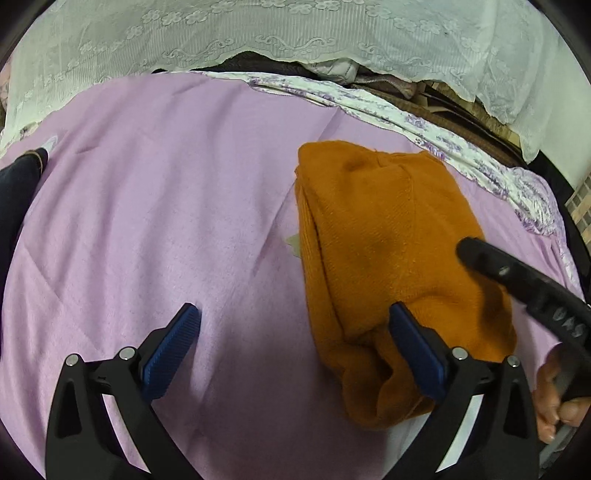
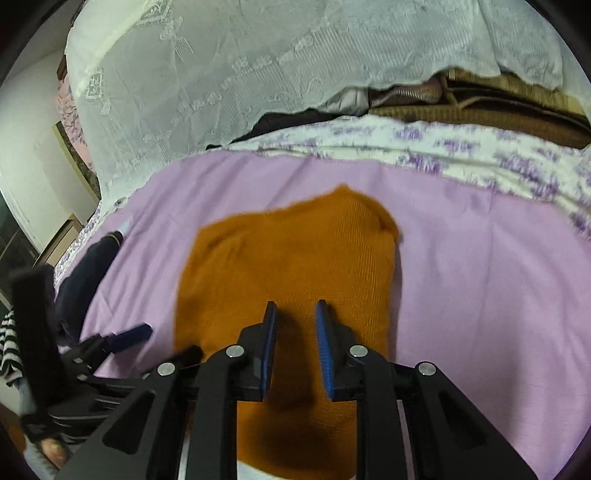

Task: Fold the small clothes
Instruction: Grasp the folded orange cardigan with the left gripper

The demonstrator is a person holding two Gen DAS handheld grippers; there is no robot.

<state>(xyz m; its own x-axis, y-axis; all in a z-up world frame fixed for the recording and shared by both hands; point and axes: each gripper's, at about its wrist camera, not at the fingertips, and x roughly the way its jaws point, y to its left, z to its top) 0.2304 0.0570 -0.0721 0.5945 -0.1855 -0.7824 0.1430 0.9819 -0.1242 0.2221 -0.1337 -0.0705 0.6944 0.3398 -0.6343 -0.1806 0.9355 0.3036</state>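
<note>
An orange knit garment (image 1: 388,258) lies folded into a narrow block on the purple sheet (image 1: 147,203). My left gripper (image 1: 293,314) is open wide just above the sheet. Its right finger (image 1: 410,343) rests against the garment's near left edge and its left finger (image 1: 177,339) is over bare sheet. In the right wrist view the same garment (image 2: 288,258) fills the middle. My right gripper (image 2: 296,314) hovers over its near half, open by a narrow gap with nothing between the pads.
A dark garment (image 1: 18,184) (image 2: 85,280) lies at the sheet's left edge. White lace cloth (image 1: 258,33) (image 2: 221,74) and a floral sheet border (image 1: 443,129) (image 2: 443,147) run along the far side. A hand (image 1: 554,402) holds the right gripper's black body (image 1: 517,280).
</note>
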